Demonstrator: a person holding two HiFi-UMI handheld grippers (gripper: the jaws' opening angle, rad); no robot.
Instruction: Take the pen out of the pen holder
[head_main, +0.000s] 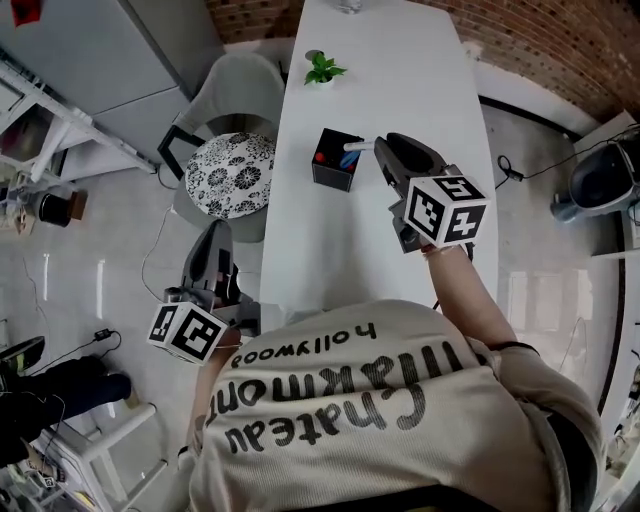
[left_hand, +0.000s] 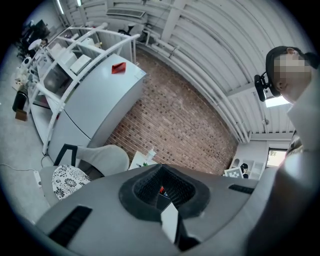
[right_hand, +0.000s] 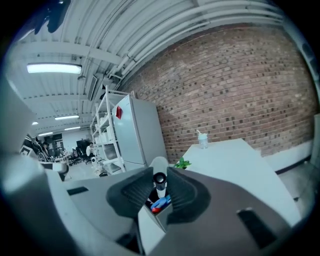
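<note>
**Spotter:** Your right gripper (head_main: 379, 149) has the pen (head_main: 354, 147). Its two pads (right_hand: 131, 194) are pinched on the white barrel just below the dark cap, one on each side.

**Coach:** Agreed. I'd say you're in the lifting-out step. The pen leans from the black pen holder (head_main: 333, 165) toward your jaws. The holder stands on the white table (head_main: 400, 70), toward its left edge in the head view. In the right gripper view the barrel runs down toward the holder's mouth, where blue and red things (right_hand: 161, 203) lie.

**Spotter:** Is the tip free of the rim?

**Coach:** You can't tell from here. The lower end is hidden behind your jaws and the holder's wall, so treat the pen as not out.

**Spotter:** Your left gripper (head_main: 219, 240) hangs low at your left side, off the table's edge and well apart from the holder. Its jaws stand a narrow slit apart with nothing between them, and the holder shows through the gap.

**Coach:** So nothing steadies the holder. For the next move, draw the pen up along its own line until the tip clears the rim. A sideways pull could tip or drag the holder. Hold the pinch firm, because that round, smooth barrel looks likely to slip.
</note>
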